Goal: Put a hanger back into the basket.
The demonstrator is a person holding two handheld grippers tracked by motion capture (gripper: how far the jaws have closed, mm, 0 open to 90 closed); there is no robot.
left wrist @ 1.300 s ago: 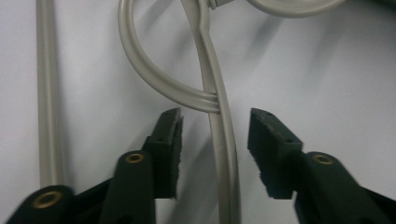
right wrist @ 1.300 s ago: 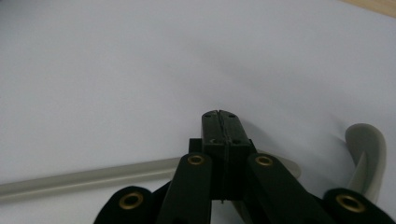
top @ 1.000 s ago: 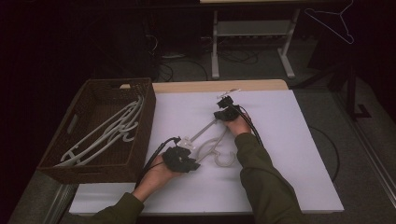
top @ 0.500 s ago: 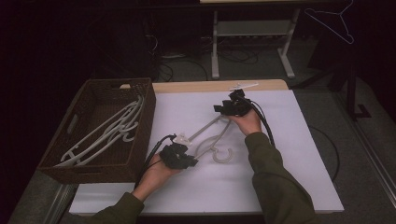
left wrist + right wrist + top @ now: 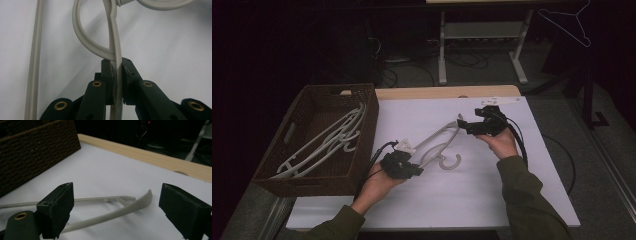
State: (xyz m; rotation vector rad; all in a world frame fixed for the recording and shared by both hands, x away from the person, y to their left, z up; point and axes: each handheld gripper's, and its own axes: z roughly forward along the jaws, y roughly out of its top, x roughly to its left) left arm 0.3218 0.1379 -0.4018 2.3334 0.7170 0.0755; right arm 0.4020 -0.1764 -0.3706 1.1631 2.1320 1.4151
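From above, I see a pale plastic hanger lying on the white table beside a woven brown basket. My left gripper holds its near end; my right gripper sits at its far tip. Left gripper view: jaws clamped on the smooth curved bar. Right gripper view: jaws spread wide, the tapered tip between them, untouched.

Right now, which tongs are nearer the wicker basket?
Left. The left tongs sit just off the basket's near right corner, shut on the hanger lying on the table. The right tongs are open at the hanger's far tip, farther from the basket.
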